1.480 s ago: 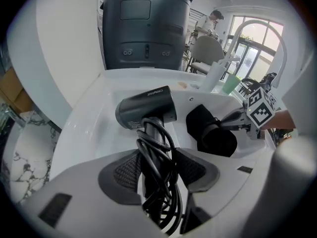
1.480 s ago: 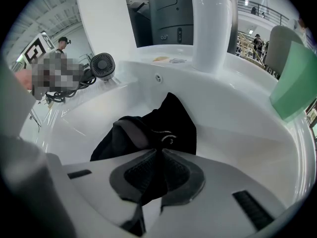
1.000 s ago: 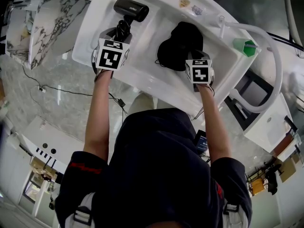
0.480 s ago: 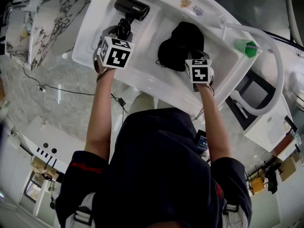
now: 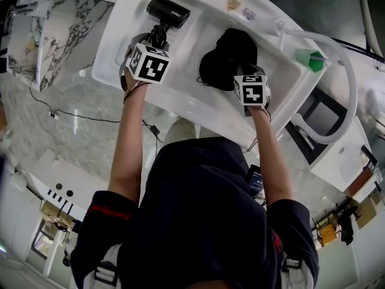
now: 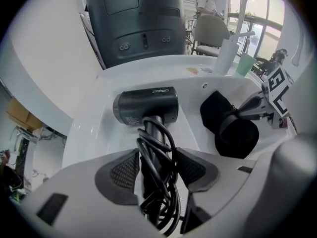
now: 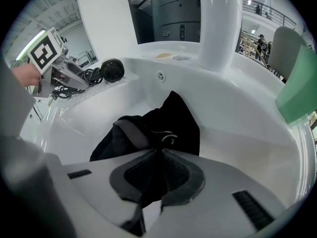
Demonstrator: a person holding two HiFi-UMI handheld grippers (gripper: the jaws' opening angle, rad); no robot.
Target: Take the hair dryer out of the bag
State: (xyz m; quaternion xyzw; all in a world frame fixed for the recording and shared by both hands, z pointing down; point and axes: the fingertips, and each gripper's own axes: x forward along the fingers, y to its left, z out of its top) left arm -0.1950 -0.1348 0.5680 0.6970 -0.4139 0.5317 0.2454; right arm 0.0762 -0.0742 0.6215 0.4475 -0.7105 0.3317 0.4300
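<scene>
Left gripper (image 6: 157, 168), fingers (image 6: 124, 170) clamped on the hair dryer (image 6: 146, 105), had eased it toward 12 o'clock, fully out; right gripper (image 7: 157, 175) pinched the bag (image 7: 168, 120).

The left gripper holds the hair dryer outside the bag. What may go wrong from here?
The left gripper clamps the hair dryer handle through its wound cord, so the head might twist or slip.
Loose cord loops hang by that gripper and might snag when it lets go.
The right gripper pinches only a fold of the bag; it might pull free.
</scene>
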